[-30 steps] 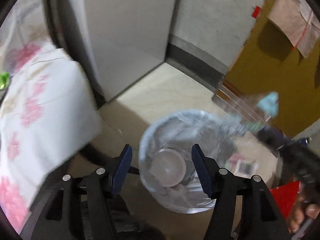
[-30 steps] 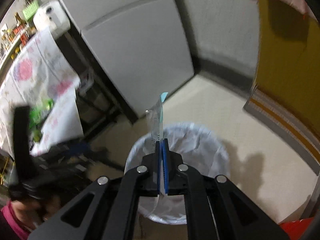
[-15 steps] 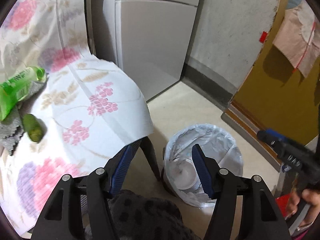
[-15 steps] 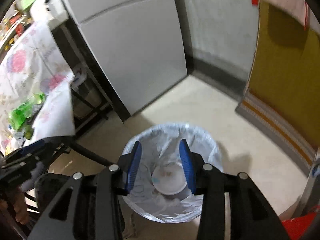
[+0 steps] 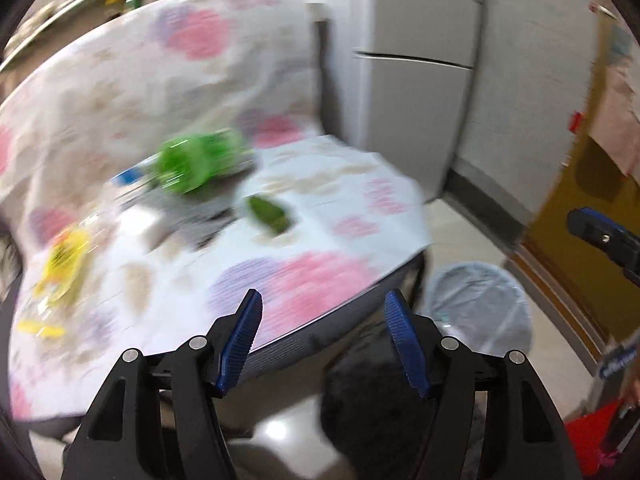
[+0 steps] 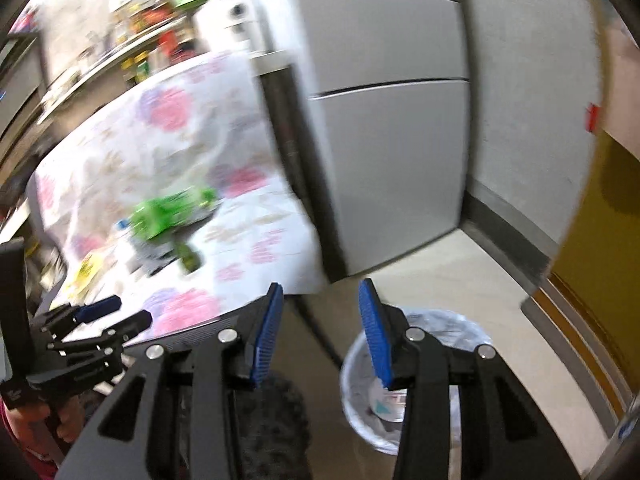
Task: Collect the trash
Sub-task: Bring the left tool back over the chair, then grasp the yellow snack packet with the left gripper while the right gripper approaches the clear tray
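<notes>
My left gripper (image 5: 322,340) is open and empty above the front edge of a table with a floral cloth (image 5: 320,280). On the cloth lie a green plastic bottle (image 5: 196,162), a small green piece (image 5: 268,214) and yellow wrappers (image 5: 64,256), all blurred. My right gripper (image 6: 320,334) is open and empty between the table edge and the lined trash bin (image 6: 416,376). The bin (image 5: 480,304) stands on the floor right of the table and holds a white lid and wrappers. The bottle (image 6: 172,212) also shows in the right wrist view.
A grey fridge (image 6: 392,128) stands behind the table corner. A yellow door (image 5: 592,220) is on the right. Shelves with bottles (image 6: 152,40) run along the back left. A dark furry seat (image 6: 272,428) sits below the table edge. Something red (image 5: 592,432) lies at bottom right.
My right gripper has opened and the clear wrapper it held is gone from it. Both grippers have swung up and left from the bin toward the table.
</notes>
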